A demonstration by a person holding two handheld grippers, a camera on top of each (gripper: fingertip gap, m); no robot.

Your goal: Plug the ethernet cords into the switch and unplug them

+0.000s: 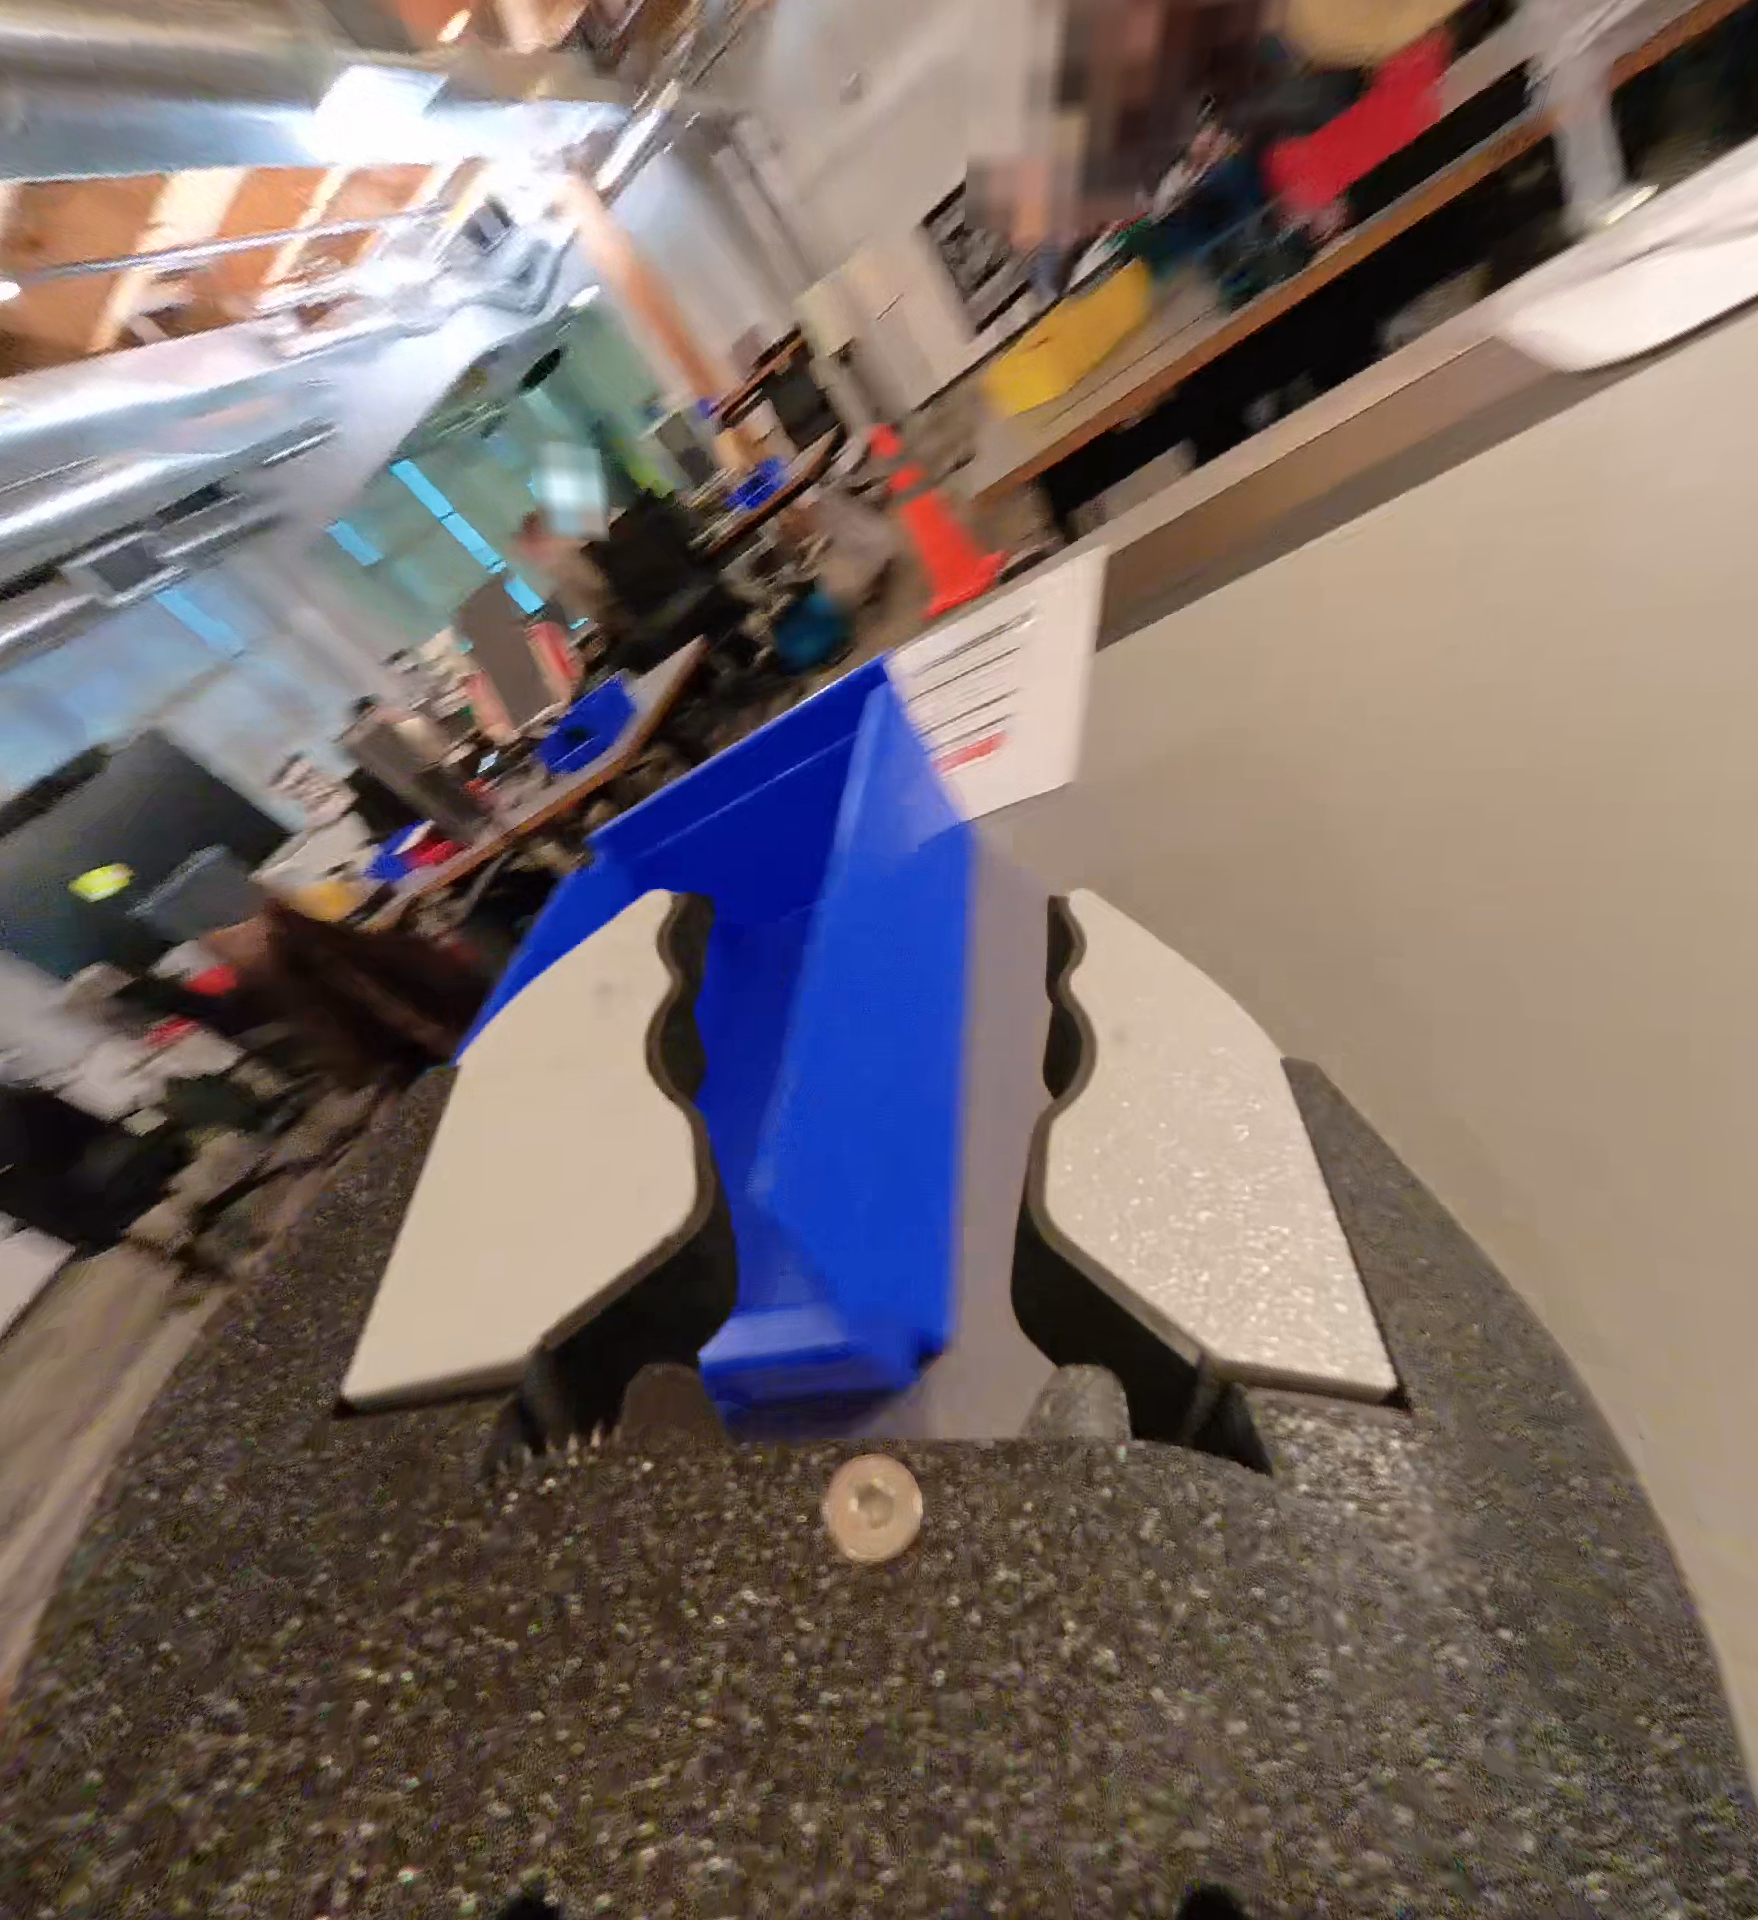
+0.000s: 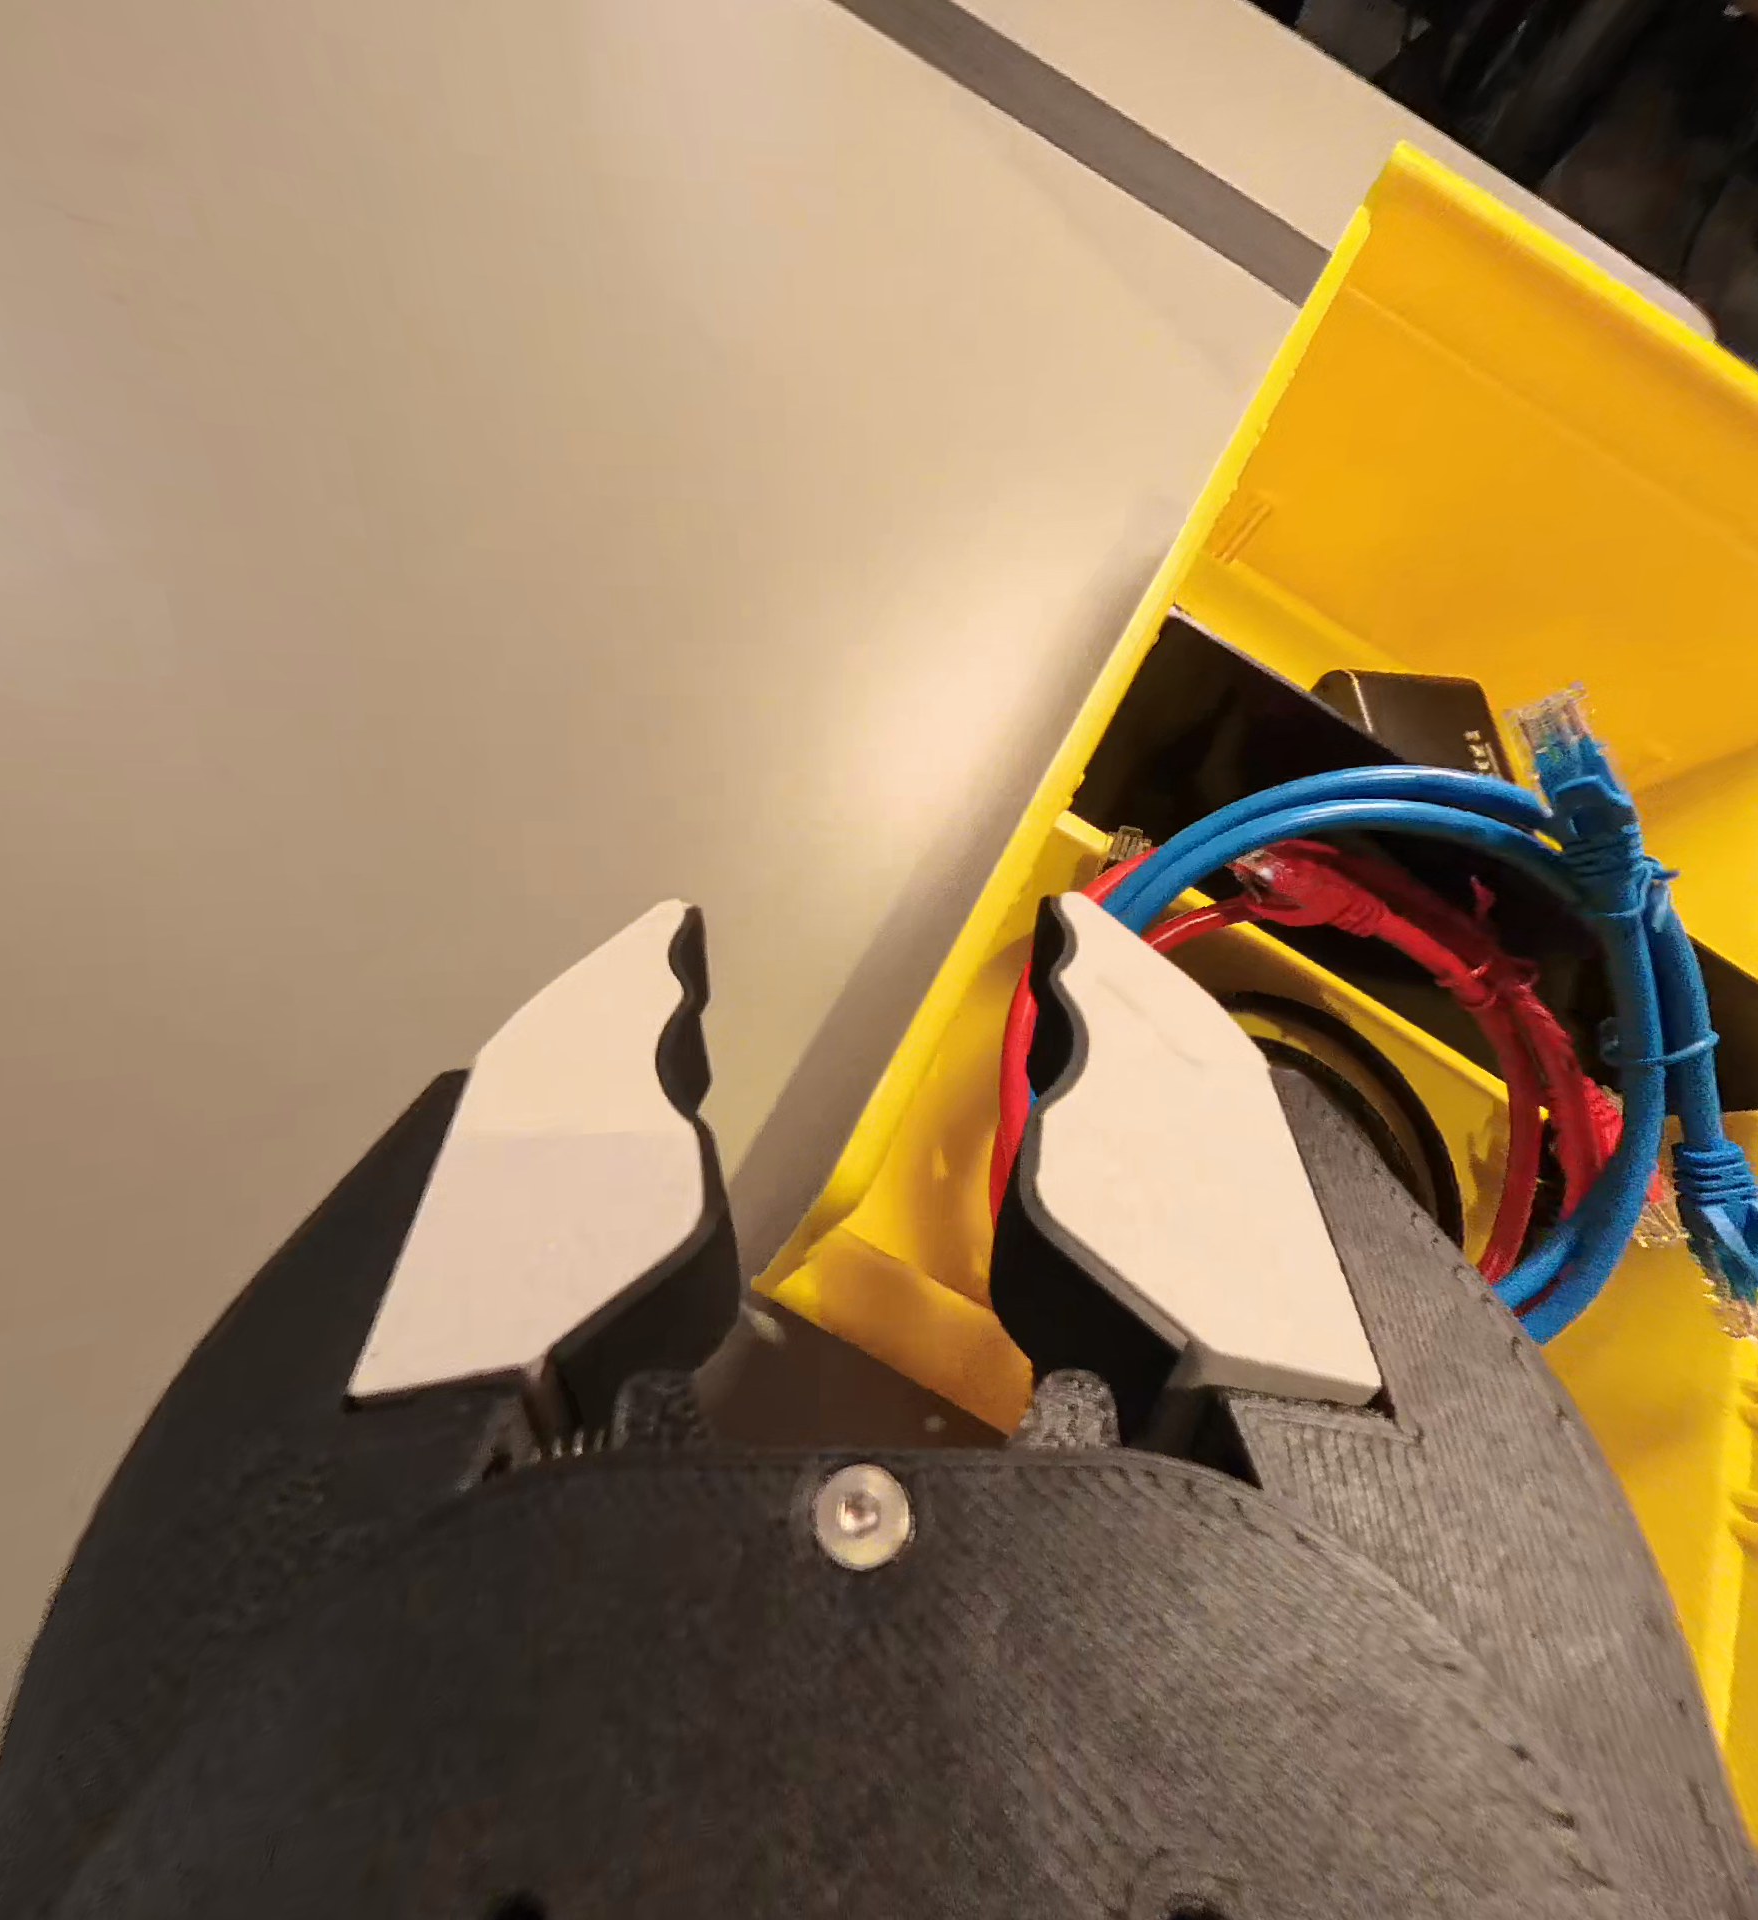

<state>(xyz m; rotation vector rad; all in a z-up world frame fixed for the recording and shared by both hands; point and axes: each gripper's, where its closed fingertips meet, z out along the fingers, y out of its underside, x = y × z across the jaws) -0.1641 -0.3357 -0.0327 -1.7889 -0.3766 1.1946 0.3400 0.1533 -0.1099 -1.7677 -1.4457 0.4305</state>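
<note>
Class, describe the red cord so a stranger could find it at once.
Find the yellow bin on the pale table. Inside it lie coiled cords. The red cord is the inner loop, nested within the blue cord, which arcs above it.

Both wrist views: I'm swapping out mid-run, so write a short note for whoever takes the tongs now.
Left tongs: open, empty, aimed along a blue bin on the table; view blurred.
Right tongs: open, empty, at the near corner of the yellow bin.
In the yellow bin: coiled blue ethernet cord, coiled red ethernet cord, both tied in bundles, and a dark box, probably the switch.
Done: nothing plugged in.
Left: take out cords and switch, plug in, unplug.
</note>
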